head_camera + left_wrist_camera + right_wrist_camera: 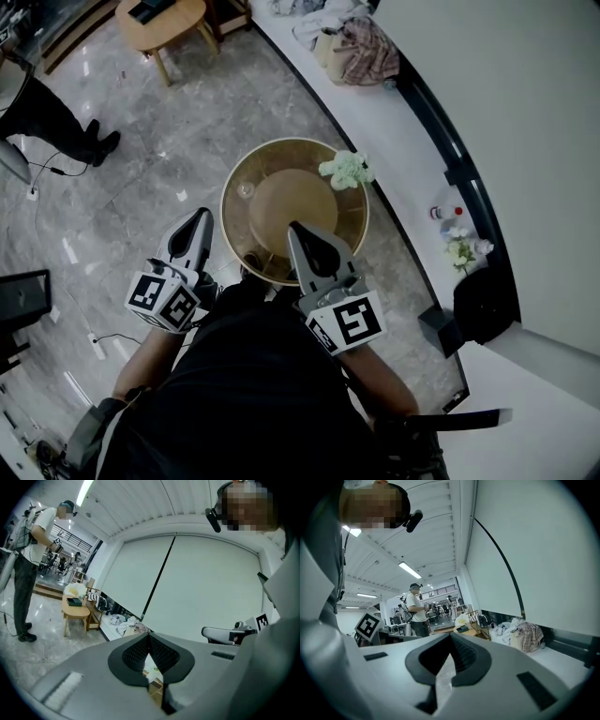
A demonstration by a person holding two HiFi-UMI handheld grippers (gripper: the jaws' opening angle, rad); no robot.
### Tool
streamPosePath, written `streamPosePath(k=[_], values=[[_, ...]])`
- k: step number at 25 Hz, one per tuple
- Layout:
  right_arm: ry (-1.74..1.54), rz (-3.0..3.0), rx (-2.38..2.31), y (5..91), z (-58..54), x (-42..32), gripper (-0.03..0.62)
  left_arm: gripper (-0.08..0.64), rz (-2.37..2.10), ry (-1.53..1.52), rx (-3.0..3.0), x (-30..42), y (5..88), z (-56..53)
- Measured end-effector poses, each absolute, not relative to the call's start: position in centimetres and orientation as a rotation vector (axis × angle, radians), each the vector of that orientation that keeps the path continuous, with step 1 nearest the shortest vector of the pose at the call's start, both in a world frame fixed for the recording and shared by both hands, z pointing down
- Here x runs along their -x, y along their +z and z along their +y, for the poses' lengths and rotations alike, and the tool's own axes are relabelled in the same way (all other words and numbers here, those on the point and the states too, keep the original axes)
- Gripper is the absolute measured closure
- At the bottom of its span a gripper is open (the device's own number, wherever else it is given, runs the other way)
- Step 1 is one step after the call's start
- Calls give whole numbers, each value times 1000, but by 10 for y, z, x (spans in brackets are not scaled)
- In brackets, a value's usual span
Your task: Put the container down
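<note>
In the head view both grippers are held level above a round glass table [234, 178] with a wooden base. A small clear container [246, 190] stands on the glass at its left, and neither gripper touches it. My left gripper [202, 214] hangs over the table's left rim, and in its own view [149, 634] the jaws meet at the tip with nothing between them. Over the near middle of the table my right gripper [294, 228] is likewise shut and empty [451, 635]. A pale green bunch [347, 169] lies at the table's right rim.
A white ledge [394, 122] curves along the wall to the right, carrying piled clothes [361, 47] and small bottles with flowers [459, 234]. A low wooden table [159, 23] stands far left on the marble floor, near a standing person [47, 122]. Cables lie at left.
</note>
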State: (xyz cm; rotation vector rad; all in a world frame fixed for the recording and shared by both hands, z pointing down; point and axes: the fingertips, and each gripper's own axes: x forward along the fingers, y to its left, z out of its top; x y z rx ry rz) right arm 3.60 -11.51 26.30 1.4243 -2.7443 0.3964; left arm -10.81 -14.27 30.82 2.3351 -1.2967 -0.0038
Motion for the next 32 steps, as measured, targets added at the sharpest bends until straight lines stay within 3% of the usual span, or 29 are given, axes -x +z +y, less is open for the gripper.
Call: streamPosePath(k=[32], values=[[385,-2742,-1439,266,-108,-31,600,557,-1282,18,-2332,113,317,-133]])
